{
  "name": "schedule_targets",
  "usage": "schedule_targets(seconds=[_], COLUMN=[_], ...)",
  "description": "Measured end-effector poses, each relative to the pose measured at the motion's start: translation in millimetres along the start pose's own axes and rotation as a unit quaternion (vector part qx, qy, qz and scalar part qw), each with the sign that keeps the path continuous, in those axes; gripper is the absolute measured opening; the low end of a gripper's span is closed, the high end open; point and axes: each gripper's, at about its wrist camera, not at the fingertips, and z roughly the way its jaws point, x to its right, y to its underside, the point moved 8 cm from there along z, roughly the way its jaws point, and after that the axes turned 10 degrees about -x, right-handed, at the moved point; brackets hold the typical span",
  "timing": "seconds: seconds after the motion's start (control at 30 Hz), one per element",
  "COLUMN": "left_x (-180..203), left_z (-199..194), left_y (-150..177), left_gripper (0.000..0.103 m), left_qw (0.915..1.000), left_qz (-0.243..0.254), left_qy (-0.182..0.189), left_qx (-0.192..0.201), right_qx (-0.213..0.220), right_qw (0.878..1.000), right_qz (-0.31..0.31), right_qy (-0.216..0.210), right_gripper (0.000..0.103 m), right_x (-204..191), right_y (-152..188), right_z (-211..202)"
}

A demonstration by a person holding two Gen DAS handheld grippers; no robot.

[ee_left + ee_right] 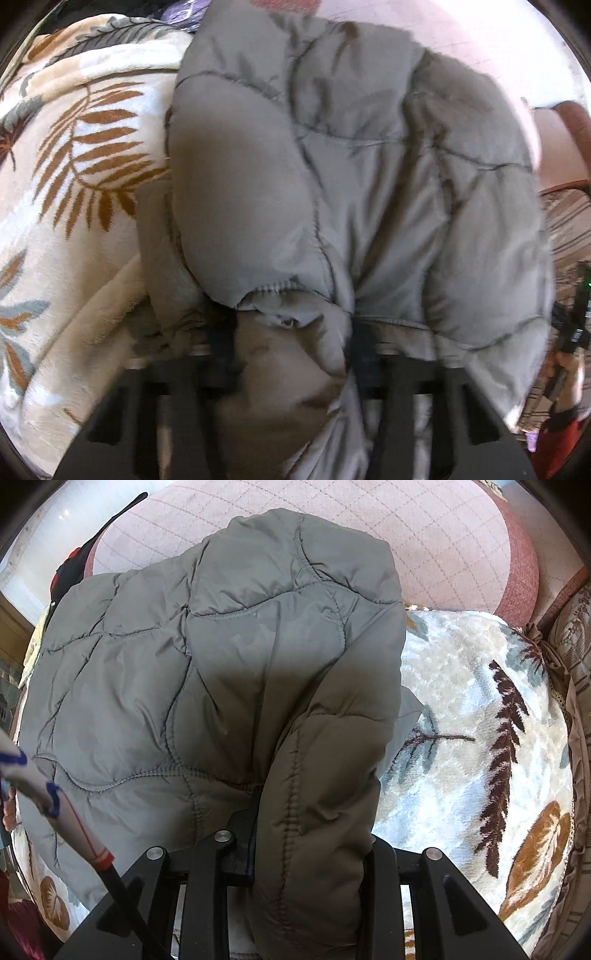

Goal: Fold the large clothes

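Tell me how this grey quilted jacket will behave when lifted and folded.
The jacket is probably floppy: it drapes over both sets of jaws and sags onto the blanket. Its puffy quilted panels suggest that it is light for its bulk and may spring back from a fold. The smooth shell looks slippery.

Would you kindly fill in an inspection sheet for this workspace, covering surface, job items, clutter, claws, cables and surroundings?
Surface: leaf-print blanket over a pink quilted bed cover.
Job's things: grey quilted jacket, lying bunched on the blanket, partly folded.
Clutter: red and black item at the bed's far left edge; unclear what.
Claws: left claw shut on jacket fabric; right claw shut on a padded jacket fold.
Cables: nothing seen.
Surroundings: patterned cushion at far right; white, blue and red stick at lower left.
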Motion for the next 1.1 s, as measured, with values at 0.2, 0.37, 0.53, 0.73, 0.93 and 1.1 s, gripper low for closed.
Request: schedule_targets(seconds=[0.2, 0.37, 0.53, 0.73, 0.93, 1.1], left_x=[7.4, 25.4, 34.9, 40.7, 56.7, 65.2], left_z=[-28.9, -52.4, -80.4, -101.2, -111.5, -118.5], left_y=[10.4, 16.8, 22.0, 28.6, 43.8, 69.1], left_gripper=[0.012, 0.011, 0.011, 0.011, 0.011, 0.011], left_qw=[0.9992, 0.998, 0.9965, 0.9958, 0.9956, 0.9956], left_qz=[-0.003, 0.008, 0.019, 0.029, 0.041, 0.046], left_qy=[-0.015, -0.034, -0.04, -0.04, -0.038, -0.035], left_qx=[0.038, 0.053, 0.071, 0.077, 0.076, 0.073], right_qx=[0.016, 0.044, 0.065, 0.082, 0.082, 0.086], right_qw=[1.0, 0.999, 0.998, 0.997, 0.997, 0.996], right_qz=[0.008, 0.013, 0.009, 0.004, -0.004, -0.009], right_qy=[-0.004, -0.006, -0.005, -0.01, -0.013, -0.015], right_gripper=[0.032, 0.03, 0.029, 0.028, 0.028, 0.027], right_x=[1.1, -0.1, -4.9, -11.8, -17.0, -20.8], right_y=[0.8, 0.7, 2.0, 4.8, 16.5, 38.0], right_z=[-6.8, -26.4, -47.4, -72.5, -82.3, -98.3])
